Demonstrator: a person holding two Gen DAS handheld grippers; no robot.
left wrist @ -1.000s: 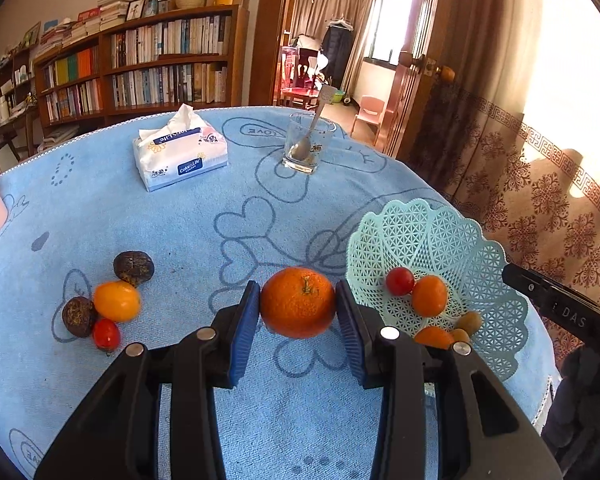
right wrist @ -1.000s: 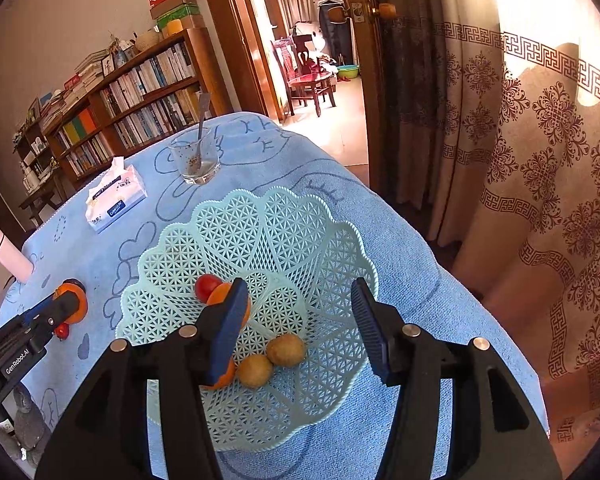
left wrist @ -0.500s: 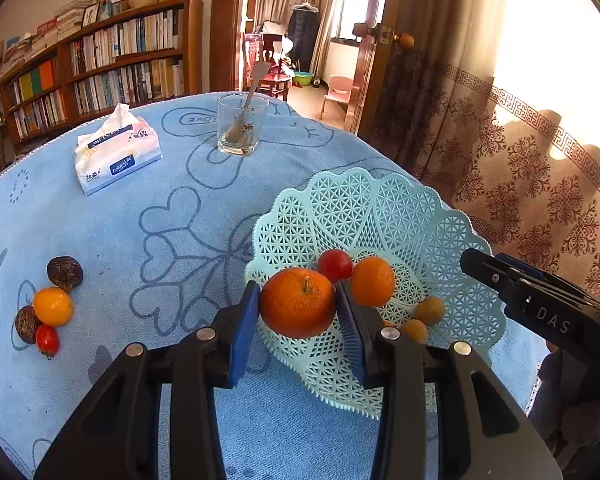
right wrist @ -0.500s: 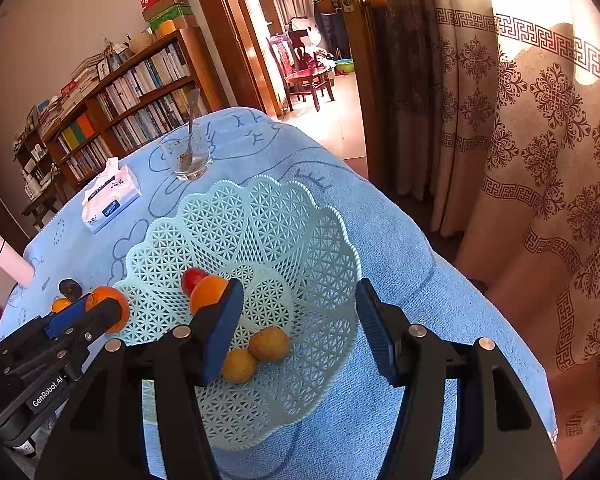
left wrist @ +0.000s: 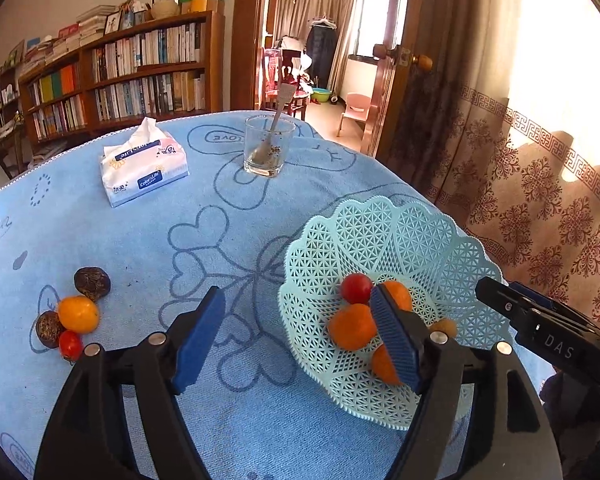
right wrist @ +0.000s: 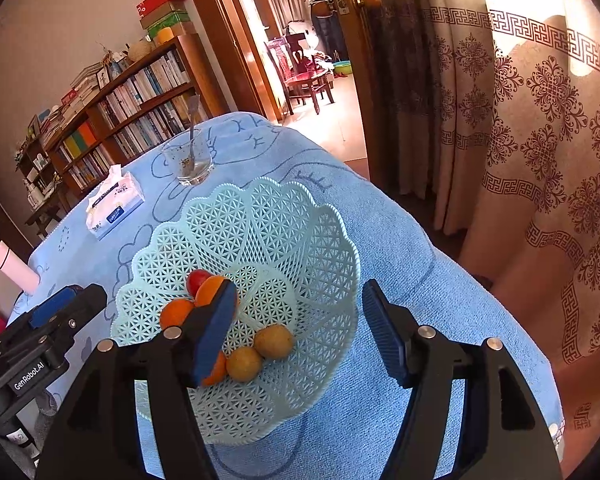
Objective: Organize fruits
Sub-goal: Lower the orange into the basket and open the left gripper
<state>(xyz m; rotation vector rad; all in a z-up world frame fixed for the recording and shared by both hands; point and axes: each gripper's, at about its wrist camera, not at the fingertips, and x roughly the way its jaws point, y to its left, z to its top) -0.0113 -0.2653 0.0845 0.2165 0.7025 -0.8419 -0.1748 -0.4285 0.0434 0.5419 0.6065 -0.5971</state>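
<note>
The right gripper hangs over the basket, its jaws opening with nothing gripped. Between the jaws, low down, lie two brown fruits touching each other. The left pad covers part of two oranges; a third orange and a red tomato sit just left of it. Far left is the left gripper. Beyond the basket stand a glass and tissues.

A wooden bookshelf lines the wall beside an open doorway; sunlight glows through patterned curtains.
</note>
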